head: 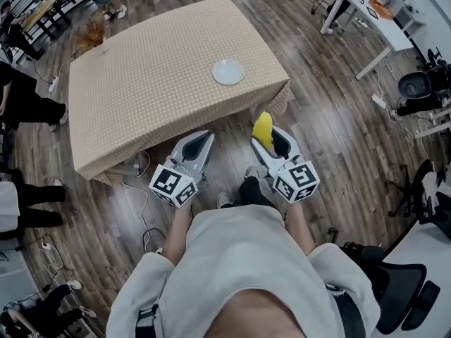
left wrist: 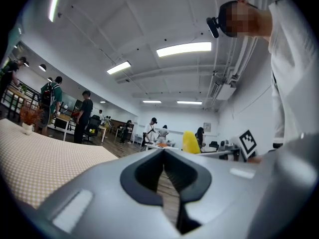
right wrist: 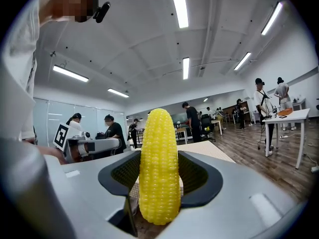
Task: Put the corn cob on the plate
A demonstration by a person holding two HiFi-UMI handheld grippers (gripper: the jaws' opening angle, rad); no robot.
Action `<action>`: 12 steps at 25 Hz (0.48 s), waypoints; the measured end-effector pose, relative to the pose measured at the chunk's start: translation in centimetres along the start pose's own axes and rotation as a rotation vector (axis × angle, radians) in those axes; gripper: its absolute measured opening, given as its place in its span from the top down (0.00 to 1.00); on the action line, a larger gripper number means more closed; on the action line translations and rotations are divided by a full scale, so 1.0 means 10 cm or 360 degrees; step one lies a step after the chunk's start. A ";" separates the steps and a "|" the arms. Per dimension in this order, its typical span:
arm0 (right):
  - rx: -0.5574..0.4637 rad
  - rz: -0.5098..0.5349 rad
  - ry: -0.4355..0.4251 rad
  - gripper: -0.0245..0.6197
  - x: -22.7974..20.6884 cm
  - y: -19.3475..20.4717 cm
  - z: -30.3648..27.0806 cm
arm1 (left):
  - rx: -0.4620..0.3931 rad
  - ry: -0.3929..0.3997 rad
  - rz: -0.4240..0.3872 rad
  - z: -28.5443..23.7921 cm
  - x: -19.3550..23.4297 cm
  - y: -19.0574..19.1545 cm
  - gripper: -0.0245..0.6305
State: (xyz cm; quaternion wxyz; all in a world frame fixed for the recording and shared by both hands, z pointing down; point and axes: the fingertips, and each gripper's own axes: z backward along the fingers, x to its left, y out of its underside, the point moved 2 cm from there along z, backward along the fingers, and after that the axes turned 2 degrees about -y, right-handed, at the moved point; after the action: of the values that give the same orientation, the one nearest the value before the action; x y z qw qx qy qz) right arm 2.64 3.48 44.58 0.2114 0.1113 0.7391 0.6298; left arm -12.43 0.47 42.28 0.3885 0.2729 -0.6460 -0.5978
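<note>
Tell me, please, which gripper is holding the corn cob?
The right gripper: the corn cob stands upright between its fingers, while the left gripper is shut and empty.

Worktop (head: 155, 69): rectangular, covered by a beige checked cloth (head: 106, 146) that hangs over the near edge. At the far left corner stands a small vase of dried reddish-brown foliage (head: 94, 36).

Floor (head: 331, 129): dark wood planks. Cables (head: 146, 213) trail across it from under the worktop's near edge.

Upper right: white desk (head: 377, 20) with an orange item (head: 381, 8) on it, kind not discernible. A black office chair (head: 421, 84) stands to the right of that desk, and another black chair (head: 402, 287) is at lower right.

Bystanders in dark clothing (head: 32, 104) stand along the left edge.

Ceiling: white, with long strip lights (right wrist: 178, 4). More people and desks are far across the room, too small to detail.
</note>
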 end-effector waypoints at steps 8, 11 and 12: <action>0.0018 -0.0030 -0.0015 0.60 -0.52 0.05 -0.39 | 0.0022 -0.0011 -0.0001 -0.57 0.33 0.08 0.95; 0.0024 -0.0021 -0.0048 0.60 -0.79 -0.03 -0.63 | 0.0015 -0.0028 -0.0014 -0.90 0.50 0.04 0.95; 0.0020 -0.0018 -0.0063 0.60 -0.90 -0.07 -0.73 | 0.0011 -0.0035 -0.0024 -1.03 0.57 0.00 0.95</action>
State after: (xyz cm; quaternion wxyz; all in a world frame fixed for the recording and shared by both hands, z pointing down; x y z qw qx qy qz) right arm 7.37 -6.97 46.30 0.2290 0.1208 0.7393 0.6216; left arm -6.99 -9.98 43.13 0.3759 0.2724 -0.6502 -0.6015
